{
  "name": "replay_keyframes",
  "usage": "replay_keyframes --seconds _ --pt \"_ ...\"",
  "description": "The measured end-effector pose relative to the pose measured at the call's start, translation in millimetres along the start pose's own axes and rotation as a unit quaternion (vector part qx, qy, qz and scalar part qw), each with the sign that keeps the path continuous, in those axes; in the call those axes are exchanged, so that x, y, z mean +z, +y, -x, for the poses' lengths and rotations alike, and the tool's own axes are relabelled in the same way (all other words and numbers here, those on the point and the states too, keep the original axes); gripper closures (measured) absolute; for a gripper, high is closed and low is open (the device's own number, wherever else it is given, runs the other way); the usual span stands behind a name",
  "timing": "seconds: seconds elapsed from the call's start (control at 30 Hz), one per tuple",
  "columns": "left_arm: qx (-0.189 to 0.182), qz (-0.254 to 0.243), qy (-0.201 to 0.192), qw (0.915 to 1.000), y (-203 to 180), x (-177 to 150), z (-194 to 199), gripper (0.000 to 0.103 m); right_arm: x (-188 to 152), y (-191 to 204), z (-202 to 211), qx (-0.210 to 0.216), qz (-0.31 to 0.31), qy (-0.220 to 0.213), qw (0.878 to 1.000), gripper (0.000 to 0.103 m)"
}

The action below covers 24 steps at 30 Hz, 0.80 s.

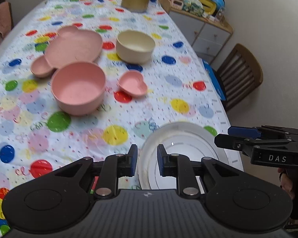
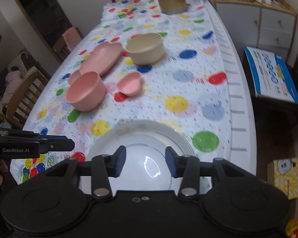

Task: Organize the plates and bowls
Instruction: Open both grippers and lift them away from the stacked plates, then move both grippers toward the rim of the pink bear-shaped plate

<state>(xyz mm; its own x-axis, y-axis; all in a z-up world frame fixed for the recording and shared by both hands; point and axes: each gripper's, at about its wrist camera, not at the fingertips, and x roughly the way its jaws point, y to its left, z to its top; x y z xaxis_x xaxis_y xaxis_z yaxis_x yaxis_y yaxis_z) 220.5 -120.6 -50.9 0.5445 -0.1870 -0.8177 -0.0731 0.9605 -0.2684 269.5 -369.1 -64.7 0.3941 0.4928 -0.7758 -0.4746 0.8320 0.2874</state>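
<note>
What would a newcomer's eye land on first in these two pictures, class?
The tablecloth with its bright coloured dots grabs attention first. At mid-table sits a pink cluster: a bowl, a bear-shaped plate behind it and a heart dish, with a cream bowl beyond. Nearest, a white plate lies under both open grippers.

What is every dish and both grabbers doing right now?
White plate: flat on the table, empty, not gripped.
Pink bowl: upright, empty.
Cream bowl: upright, empty.
Pink heart dish: upright, empty.
Pink bear plate: flat, empty.
Left gripper: open, above the white plate's edge, holding nothing.
Right gripper: open, above the white plate, holding nothing.
</note>
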Motion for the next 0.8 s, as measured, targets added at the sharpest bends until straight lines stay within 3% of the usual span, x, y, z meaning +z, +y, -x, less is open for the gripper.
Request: replay_keyframes --seconds 0.3,0.4,0.53,0.67,0.8 --pt "0.021 0.004 -0.047 0.9987 18.8 23.9 25.2 0.08 41.1 43.0 8.0 0.02 0.06 -0.051 0.997 0.03" --pt "0.029 0.002 -0.06 0.9978 30.0 34.4 28.8 0.072 53.6 56.6 5.1 0.026 0.068 -0.059 0.996 0.021" --pt "0.036 -0.011 -0.078 0.9963 47.2 49.1 31.4 0.046 69.1 75.9 -3.5 0.025 0.072 -0.066 0.995 0.012" --pt "0.032 -0.023 -0.082 0.9958 69.6 67.4 28.5 0.043 85.1 94.9 -15.6 0.01 0.069 -0.078 0.995 0.007" --pt "0.046 -0.032 -0.089 0.9945 95.5 84.7 20.9 0.026 103.2 111.0 -32.2 -0.009 0.056 -0.09 0.994 0.002"
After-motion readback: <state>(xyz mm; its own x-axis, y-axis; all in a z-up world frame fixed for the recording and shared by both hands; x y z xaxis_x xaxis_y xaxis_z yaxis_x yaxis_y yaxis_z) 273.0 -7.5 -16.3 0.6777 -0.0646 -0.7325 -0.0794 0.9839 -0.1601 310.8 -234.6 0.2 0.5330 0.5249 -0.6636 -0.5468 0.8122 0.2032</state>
